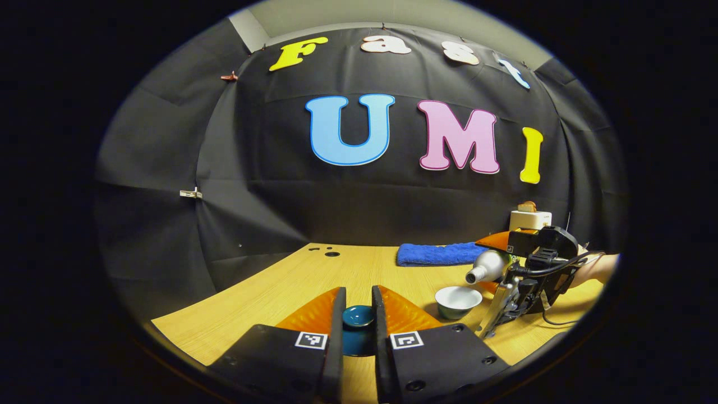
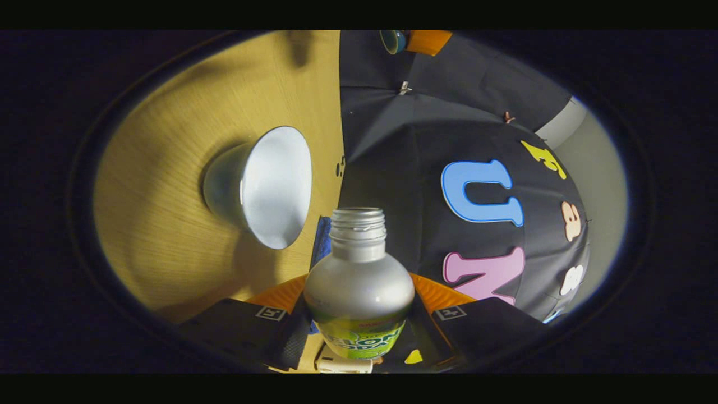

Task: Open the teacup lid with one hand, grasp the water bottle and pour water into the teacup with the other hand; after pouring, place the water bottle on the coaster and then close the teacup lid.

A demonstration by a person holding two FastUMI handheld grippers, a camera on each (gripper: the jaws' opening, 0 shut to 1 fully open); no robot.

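In the left gripper view, a round dark-teal teacup lid [image 1: 358,316] is being held between the two fingers of the left gripper [image 1: 358,328], which are closed in against its sides; the lid is glossy, dome-shaped and lifted above the wooden table [image 1: 269,292]. One teacup [image 1: 458,301] is being seen to the right of that gripper, standing upright and uncovered on the table: a small flared ceramic bowl, pale green outside and white within. Just above and to the right of it, the right gripper [image 1: 507,264] is being carried by a hand [image 1: 597,268], with one silver metal water bottle [image 1: 487,267] tilted so that its open mouth is pointing down and left, over the cup's right side without touching it. In the right gripper view, the same bottle [image 2: 359,280] is being clamped at its body between the two fingers of the right gripper [image 2: 359,331], its threaded neck uncapped and its smooth silver shoulder rounding down to a green printed label. The teacup [image 2: 263,185] is being shown there up and to the left of the bottle's mouth, its white interior turned toward the camera; whether water is flowing cannot be told. One folded blue towel [image 1: 435,253], soft and nubby, is being seen at the back of the grained table, and one small white boxy object [image 1: 530,219] is standing behind the right gripper.
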